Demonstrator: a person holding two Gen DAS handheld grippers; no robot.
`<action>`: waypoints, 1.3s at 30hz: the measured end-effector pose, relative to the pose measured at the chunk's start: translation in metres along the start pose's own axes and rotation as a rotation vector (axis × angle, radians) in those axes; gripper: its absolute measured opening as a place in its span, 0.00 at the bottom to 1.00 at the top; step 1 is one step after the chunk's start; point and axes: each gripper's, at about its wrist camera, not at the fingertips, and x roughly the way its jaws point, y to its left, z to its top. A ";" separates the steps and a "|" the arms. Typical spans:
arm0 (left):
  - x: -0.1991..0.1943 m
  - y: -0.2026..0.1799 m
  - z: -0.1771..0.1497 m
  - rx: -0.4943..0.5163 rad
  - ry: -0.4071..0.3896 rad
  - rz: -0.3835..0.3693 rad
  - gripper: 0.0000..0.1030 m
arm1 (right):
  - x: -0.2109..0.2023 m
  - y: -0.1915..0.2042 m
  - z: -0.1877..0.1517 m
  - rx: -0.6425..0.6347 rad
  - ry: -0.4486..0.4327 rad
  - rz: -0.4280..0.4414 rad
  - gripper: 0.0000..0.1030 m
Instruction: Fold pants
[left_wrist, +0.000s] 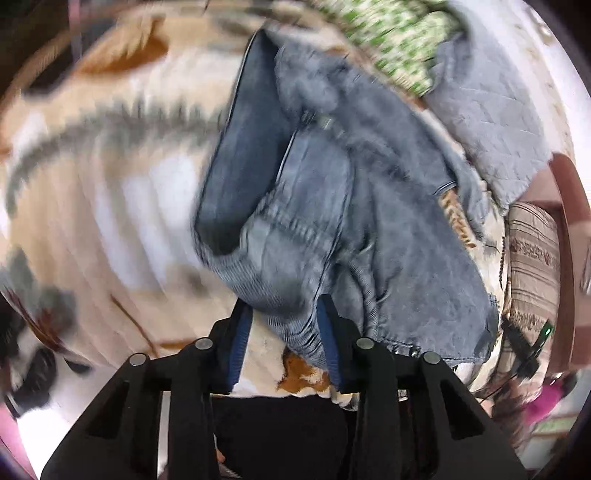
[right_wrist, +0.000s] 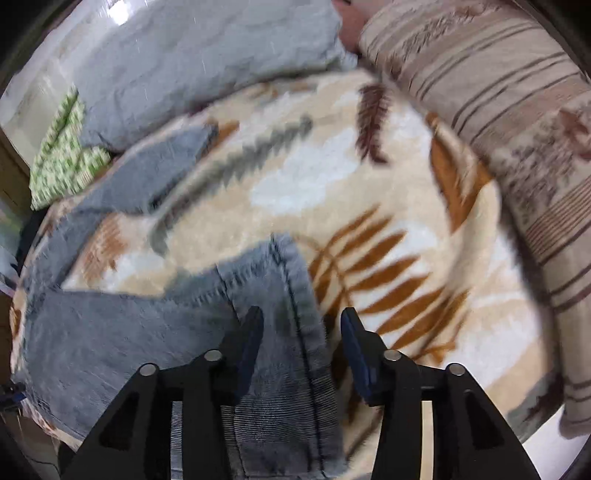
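Grey-blue jeans (left_wrist: 351, 192) lie on a cream blanket with leaf prints (left_wrist: 110, 206). In the left wrist view my left gripper (left_wrist: 284, 314) stands open around a bunched ribbed part of the jeans, cloth between the blue pads, which are not closed on it. In the right wrist view my right gripper (right_wrist: 301, 321) is open over the hem end of one trouser leg (right_wrist: 258, 295); its left finger lies over the denim and its right finger over the blanket (right_wrist: 369, 184). The other leg (right_wrist: 147, 181) stretches away to the upper left. Both views are motion blurred.
A grey quilted pillow (right_wrist: 207, 55) and a green patterned cloth (right_wrist: 62, 155) lie at the far side. A brown striped cushion (right_wrist: 517, 122) runs along the right. A wooden bed edge (left_wrist: 569, 229) shows at the right of the left wrist view.
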 end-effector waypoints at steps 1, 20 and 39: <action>-0.006 -0.002 0.005 0.005 -0.019 -0.001 0.51 | -0.007 0.002 0.006 -0.001 -0.019 0.014 0.54; 0.090 -0.016 0.140 -0.150 0.032 0.054 0.67 | 0.152 0.144 0.093 0.073 0.142 0.403 0.56; 0.087 -0.008 0.180 -0.092 -0.004 0.080 0.67 | 0.132 0.139 0.252 0.067 -0.089 0.220 0.47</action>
